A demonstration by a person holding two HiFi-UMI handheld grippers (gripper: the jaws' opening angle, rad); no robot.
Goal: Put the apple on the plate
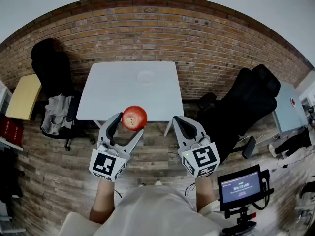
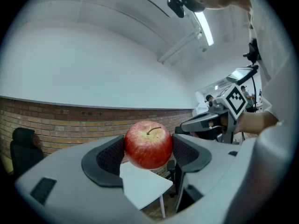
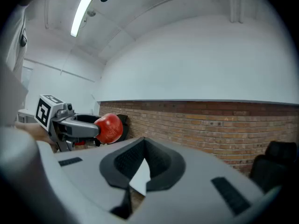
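A red apple (image 1: 134, 117) sits between the pads of my left gripper (image 1: 130, 124), which is shut on it and holds it in the air in front of the white table (image 1: 108, 97). In the left gripper view the apple (image 2: 148, 144) is stem-up, with both dark pads (image 2: 108, 158) pressed on its sides. A white plate (image 1: 146, 76) lies near the table's far edge by the brick wall. My right gripper (image 1: 183, 124) is level beside the left one, shut and empty, its tips meeting (image 3: 143, 141). From the right gripper view the apple (image 3: 109, 128) shows at left.
A black chair draped with grey cloth (image 1: 56, 113) stands left of the table. Another black chair (image 1: 248, 104) is on the right. A yellow tabletop (image 1: 23, 96) sits far left and a pale desk (image 1: 290, 109) far right. A small screen on a stand (image 1: 240, 186) is at lower right.
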